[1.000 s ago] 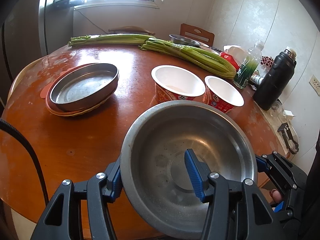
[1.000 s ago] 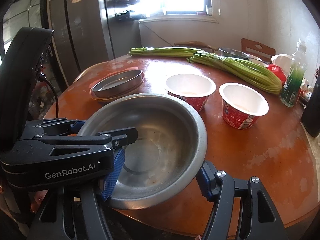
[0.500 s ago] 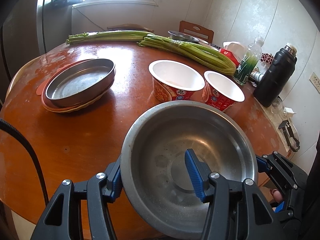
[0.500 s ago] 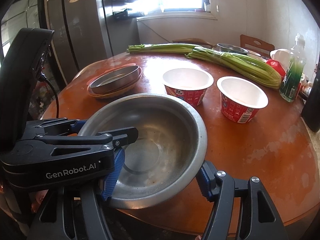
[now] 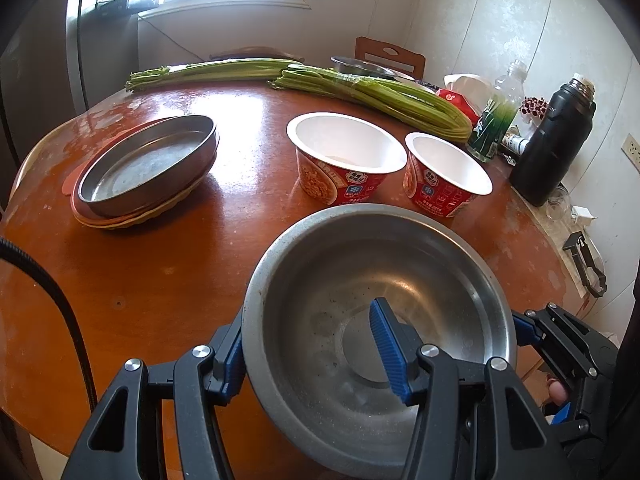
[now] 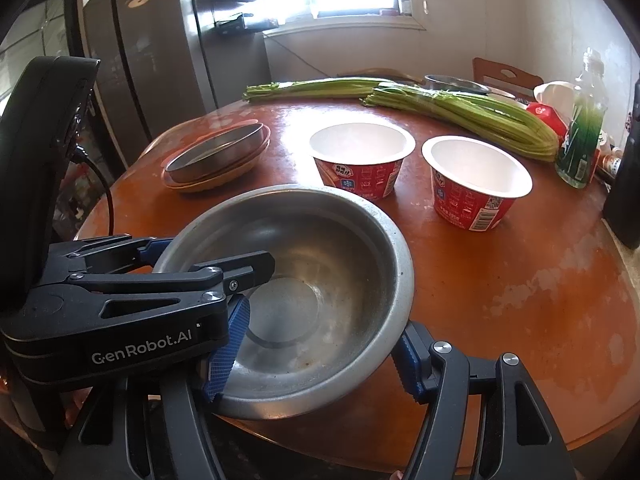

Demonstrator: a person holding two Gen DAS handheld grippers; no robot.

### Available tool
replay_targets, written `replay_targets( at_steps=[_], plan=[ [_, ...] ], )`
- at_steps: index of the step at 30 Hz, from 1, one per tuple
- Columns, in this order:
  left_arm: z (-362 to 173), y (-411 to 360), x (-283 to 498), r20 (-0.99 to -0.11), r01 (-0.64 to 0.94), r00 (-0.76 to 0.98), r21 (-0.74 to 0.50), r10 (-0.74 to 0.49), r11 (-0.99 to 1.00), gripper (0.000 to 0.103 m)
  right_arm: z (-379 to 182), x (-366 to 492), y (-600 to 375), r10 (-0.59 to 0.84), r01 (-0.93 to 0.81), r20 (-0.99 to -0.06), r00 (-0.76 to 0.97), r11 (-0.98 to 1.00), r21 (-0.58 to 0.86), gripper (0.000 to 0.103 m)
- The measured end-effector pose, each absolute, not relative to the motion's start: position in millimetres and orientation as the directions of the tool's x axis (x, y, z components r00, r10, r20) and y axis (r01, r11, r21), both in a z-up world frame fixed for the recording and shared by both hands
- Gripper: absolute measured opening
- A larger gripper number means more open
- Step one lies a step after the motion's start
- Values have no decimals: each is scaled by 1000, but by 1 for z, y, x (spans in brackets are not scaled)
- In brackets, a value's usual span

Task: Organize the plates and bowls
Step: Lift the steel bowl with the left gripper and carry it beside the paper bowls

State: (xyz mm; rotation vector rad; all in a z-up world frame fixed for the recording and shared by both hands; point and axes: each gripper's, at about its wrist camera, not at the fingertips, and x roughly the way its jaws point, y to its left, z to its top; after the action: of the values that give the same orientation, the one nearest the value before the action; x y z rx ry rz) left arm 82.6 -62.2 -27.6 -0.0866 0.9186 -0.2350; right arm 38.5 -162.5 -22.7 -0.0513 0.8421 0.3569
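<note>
Two black claws with blue ribbed pads carry a wide, dull stainless-steel bowl point(image 5: 372, 320) over the near edge of a round reddish-brown wooden bench point(image 5: 168, 272). The left claw point(image 5: 316, 354) pinches the bowl's near-left rim, one finger inside the basin and one outside the wall. The right claw point(image 6: 316, 356) pinches the near-right rim in the same way, so both tools grip the one vessel from opposite sides.

Beyond the bowl, two empty red-and-white paper noodle cups stand side by side near the bench's middle, the left cup point(image 5: 346, 156) just beside the right cup point(image 5: 446, 174). To the far left, a shallow oval steel dish point(image 5: 148, 164) sits stacked on a flat tan and pink plate point(image 5: 132, 220).

Two long bundles of green celery stalks point(image 5: 372, 94) lie across the far side. At the far right stand a clear plastic bottle with green liquid point(image 5: 496, 120) and a black vacuum flask point(image 5: 554, 140). A wooden chair back point(image 5: 390, 56) shows behind the bench.
</note>
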Motion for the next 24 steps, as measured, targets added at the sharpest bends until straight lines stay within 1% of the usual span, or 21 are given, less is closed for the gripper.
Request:
replay_targets(
  at_steps=[16,24],
  plan=[
    [-33,-62,89,-778,160,594,-136,-206,978,56,-30,45,-165,260,-316,-745,614,946,70,70],
    [-32,-59,88,-773,163,599,-136,-208,977,56,-28,45,-170,249,-293,-744,621,953,74,70]
  ],
)
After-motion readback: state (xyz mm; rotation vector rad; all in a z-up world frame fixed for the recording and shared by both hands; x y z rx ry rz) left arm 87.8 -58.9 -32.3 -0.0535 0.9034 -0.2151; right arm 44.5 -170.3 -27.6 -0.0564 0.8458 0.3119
